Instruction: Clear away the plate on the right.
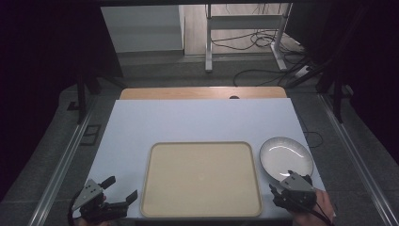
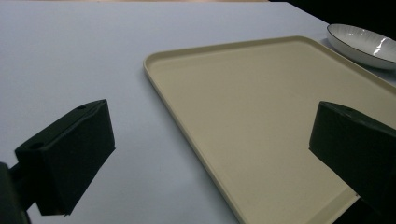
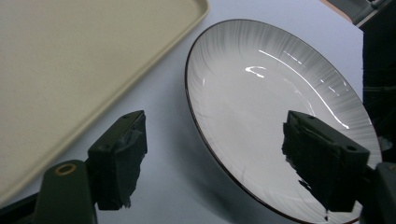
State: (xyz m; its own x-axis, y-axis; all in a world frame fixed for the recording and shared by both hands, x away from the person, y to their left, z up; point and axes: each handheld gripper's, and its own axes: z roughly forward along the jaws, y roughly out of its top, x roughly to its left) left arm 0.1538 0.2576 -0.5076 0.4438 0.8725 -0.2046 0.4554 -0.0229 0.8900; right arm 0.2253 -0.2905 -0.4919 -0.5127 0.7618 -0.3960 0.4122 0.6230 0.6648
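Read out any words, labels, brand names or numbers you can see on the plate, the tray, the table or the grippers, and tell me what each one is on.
There is no text to read anywhere.
Plate: only fine grey radial streaks and a dark rim line, no lettering.
Tray: plain beige, unmarked.
Table: plain pale surface.
Left gripper and right gripper: black jaws with no print showing.

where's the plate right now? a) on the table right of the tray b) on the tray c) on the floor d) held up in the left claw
a: the plate rests on the table just off the right edge of the tray, with the right claw straddling its near rim, pads not touching.
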